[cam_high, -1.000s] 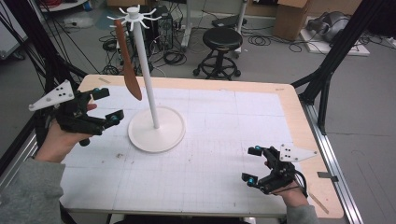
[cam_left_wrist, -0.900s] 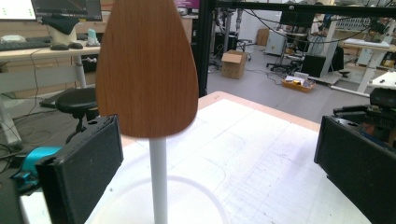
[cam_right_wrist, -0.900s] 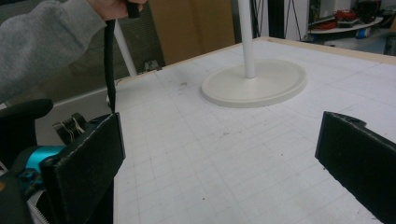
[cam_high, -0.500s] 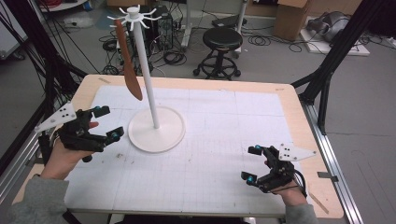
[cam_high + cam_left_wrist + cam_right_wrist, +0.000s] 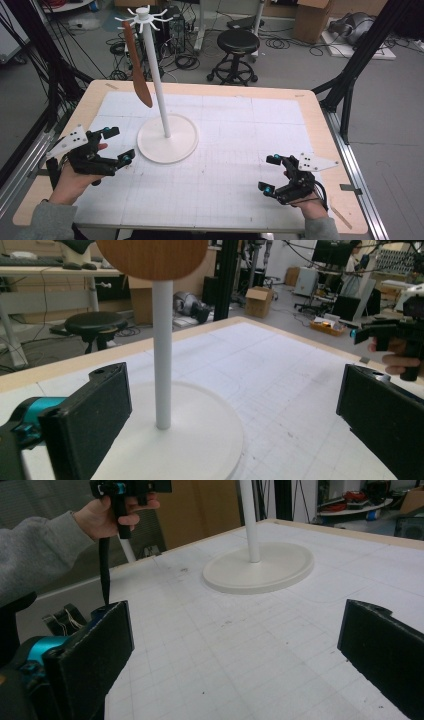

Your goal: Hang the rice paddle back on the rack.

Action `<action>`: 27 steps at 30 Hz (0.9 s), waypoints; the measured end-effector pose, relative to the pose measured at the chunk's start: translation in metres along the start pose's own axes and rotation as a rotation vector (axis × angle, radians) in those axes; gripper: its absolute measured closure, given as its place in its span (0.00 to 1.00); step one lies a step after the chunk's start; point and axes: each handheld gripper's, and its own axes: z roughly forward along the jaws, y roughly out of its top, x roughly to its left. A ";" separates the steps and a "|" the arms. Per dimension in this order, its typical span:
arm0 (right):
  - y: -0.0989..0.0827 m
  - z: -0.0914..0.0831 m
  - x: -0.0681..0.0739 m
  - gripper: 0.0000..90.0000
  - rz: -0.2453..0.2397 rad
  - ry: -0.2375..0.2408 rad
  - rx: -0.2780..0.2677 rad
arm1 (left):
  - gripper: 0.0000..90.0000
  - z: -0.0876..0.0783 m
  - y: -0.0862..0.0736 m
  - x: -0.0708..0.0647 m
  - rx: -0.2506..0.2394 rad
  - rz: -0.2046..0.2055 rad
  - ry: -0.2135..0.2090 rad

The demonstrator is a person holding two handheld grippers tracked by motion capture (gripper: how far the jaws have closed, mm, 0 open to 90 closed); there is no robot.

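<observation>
Your left gripper [image 5: 114, 148] sat with its jaws spread wide and nothing between them, just beside the round base of the white stand [image 5: 167, 144], likely because it had no work in hand. Your right gripper [image 5: 272, 174] rested near the table's [image 5: 310, 107] front edge, equally spread and bare. From a top hook hung a wooden spatula [image 5: 137, 71], clear of the table; I saw no containers.
</observation>
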 end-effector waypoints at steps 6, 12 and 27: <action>0.000 0.000 -0.001 0.00 -0.008 -0.005 -0.003 | 0.02 -0.004 -0.007 -0.002 -0.009 -0.014 -0.002; 0.000 0.000 -0.001 0.00 -0.004 -0.014 0.000 | 0.02 -0.004 -0.013 -0.005 -0.005 -0.011 -0.007; -0.001 0.001 0.000 0.00 -0.012 -0.023 0.014 | 0.02 -0.006 -0.029 -0.002 0.006 -0.032 0.013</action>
